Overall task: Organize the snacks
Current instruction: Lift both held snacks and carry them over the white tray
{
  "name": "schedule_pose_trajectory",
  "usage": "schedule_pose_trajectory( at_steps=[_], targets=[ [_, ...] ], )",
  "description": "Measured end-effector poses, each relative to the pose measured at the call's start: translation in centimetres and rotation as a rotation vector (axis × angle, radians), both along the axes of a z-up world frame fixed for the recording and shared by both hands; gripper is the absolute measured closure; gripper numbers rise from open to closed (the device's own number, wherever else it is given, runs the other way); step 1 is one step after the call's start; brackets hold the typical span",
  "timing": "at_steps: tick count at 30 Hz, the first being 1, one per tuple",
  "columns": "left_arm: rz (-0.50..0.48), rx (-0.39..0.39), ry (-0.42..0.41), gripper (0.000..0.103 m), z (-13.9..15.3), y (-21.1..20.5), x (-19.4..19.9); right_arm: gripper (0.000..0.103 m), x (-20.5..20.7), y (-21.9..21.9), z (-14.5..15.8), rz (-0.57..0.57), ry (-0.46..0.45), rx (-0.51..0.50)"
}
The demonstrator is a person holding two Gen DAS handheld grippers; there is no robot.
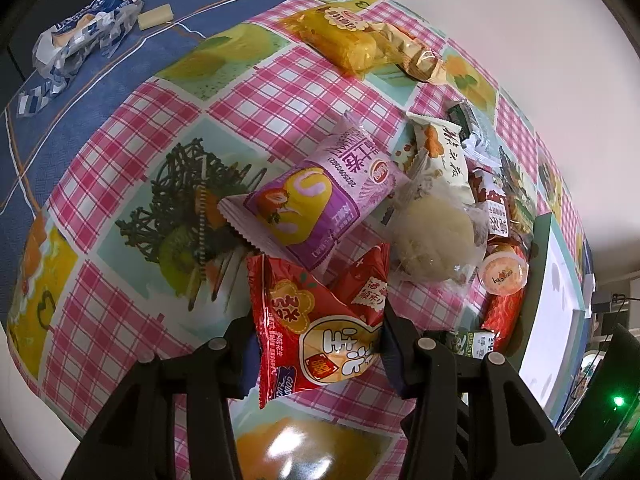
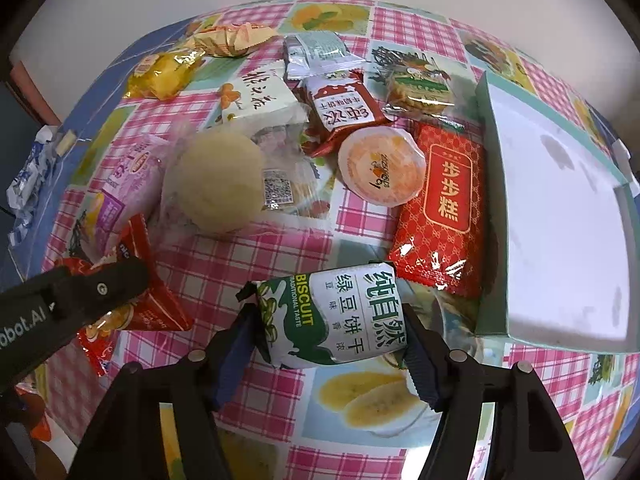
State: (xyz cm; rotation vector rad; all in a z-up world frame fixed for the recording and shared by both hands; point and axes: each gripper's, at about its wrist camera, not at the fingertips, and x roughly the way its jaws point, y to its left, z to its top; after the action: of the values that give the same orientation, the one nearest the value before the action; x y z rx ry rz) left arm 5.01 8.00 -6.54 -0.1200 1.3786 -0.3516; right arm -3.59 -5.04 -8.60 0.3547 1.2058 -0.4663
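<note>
Two packets clamped: left hand-held gripper [image 1: 316, 344] on red snack [image 1: 316, 336], right hand-held gripper [image 2: 330, 332] on green biscuit [image 2: 340, 316].

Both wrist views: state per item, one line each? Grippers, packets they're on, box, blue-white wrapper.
left gripper: shut on red peanut packet
red peanut packet: sealed, pinched between the pads
right gripper: shut on green biscuit packet
green biscuit packet: sealed, held across its ends
teal box: open, white inside, nothing visible in it
blue-white wrapper: torn open, crumpled
jelly cup: lid sealed
</note>
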Motion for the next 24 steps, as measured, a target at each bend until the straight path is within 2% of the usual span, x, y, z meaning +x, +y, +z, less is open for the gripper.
schedule_pose_trajectory(
  at_steps=[12,24],
  targets=[
    [-0.001,-0.010,-0.037,0.052,1.3,-0.3,-0.2,0.034,-0.8,-1.5,1.2,-0.041,-0.009,0.027],
    [-0.059,-0.002,-0.114,0.052,4.4,-1.8,-1.0,0.034,-1.9,-2.2,5.3,-0.068,-0.091,-0.055]
  ],
)
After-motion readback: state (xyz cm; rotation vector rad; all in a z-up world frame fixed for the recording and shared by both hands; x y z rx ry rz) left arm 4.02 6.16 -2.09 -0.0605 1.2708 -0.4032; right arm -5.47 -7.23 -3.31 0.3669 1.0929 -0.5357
